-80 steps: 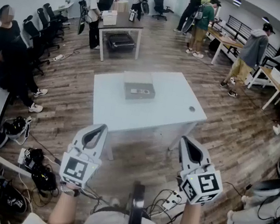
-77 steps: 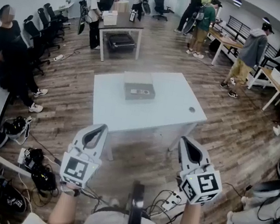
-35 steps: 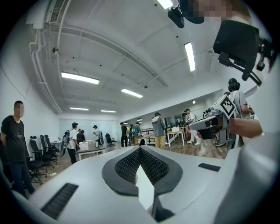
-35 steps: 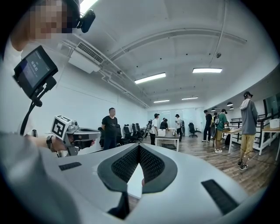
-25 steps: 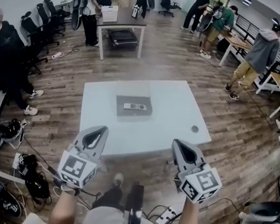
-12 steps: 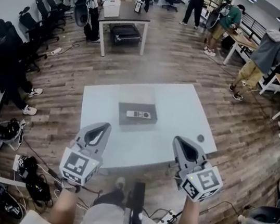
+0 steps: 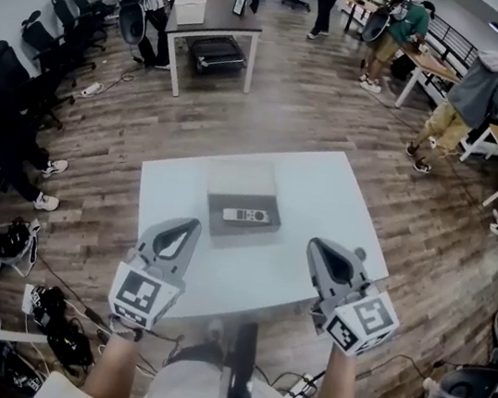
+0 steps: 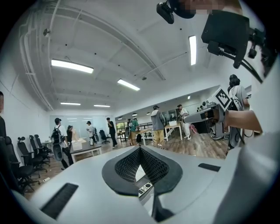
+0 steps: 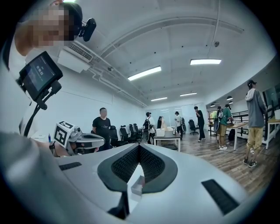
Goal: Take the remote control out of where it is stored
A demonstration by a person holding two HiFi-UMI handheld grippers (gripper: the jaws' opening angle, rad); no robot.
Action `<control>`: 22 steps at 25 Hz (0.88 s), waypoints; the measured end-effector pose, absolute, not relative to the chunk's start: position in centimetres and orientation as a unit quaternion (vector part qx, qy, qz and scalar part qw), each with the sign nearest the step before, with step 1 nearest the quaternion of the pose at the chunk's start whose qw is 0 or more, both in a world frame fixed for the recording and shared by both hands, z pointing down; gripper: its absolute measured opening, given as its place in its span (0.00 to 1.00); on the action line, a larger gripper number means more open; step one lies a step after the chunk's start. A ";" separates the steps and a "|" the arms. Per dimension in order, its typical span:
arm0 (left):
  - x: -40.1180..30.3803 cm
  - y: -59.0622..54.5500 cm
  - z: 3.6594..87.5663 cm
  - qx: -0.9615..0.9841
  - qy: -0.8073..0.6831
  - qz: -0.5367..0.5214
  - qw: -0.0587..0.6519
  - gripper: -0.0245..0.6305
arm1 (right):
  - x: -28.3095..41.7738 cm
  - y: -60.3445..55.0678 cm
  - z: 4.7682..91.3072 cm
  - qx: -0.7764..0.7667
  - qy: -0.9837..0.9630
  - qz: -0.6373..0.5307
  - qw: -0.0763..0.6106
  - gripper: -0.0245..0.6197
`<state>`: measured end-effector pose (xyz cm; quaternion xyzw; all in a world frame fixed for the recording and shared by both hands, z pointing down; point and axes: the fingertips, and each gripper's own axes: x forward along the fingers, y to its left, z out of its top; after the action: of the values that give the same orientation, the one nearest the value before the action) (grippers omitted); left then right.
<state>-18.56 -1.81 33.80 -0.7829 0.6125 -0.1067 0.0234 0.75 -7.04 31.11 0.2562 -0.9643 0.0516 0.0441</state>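
An open office with a wood-plank floor holds people standing around desks and a row of black chairs (image 7: 68, 10) along the wall. In the middle stands a square white table (image 7: 324, 201). Near its centre lies a flat grey box (image 7: 244, 183), and the remote control (image 7: 246, 215) lies across the box's darker near half, its buttons facing up. A small dark round object (image 7: 358, 253) sits on the table near its right corner. The left gripper (image 7: 193, 224) and right gripper (image 7: 314, 244) are held side by side, well apart, over the table's near edge. They point towards the box but are short of it. Both have their jaws pressed together with nothing between them.
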 end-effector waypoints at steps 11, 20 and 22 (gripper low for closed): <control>-21.0 -7.1 35.6 -0.797 0.595 -0.105 0.007 0.04 | -1.3 -11.0 32.0 0.271 -0.959 0.058 0.055 0.04; -20.2 -9.8 36.8 -0.797 0.592 -0.120 -0.005 0.04 | -0.3 -14.2 32.9 0.280 -0.956 0.065 0.062 0.04; -19.9 -10.4 36.9 -0.794 0.594 -0.128 -0.005 0.04 | 0.0 -14.9 32.8 0.276 -0.957 0.066 0.060 0.04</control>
<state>-19.91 -10.39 36.94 -0.7941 0.5941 -0.1280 -0.0054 0.01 -14.93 32.81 0.2761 -0.9570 0.0655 0.0598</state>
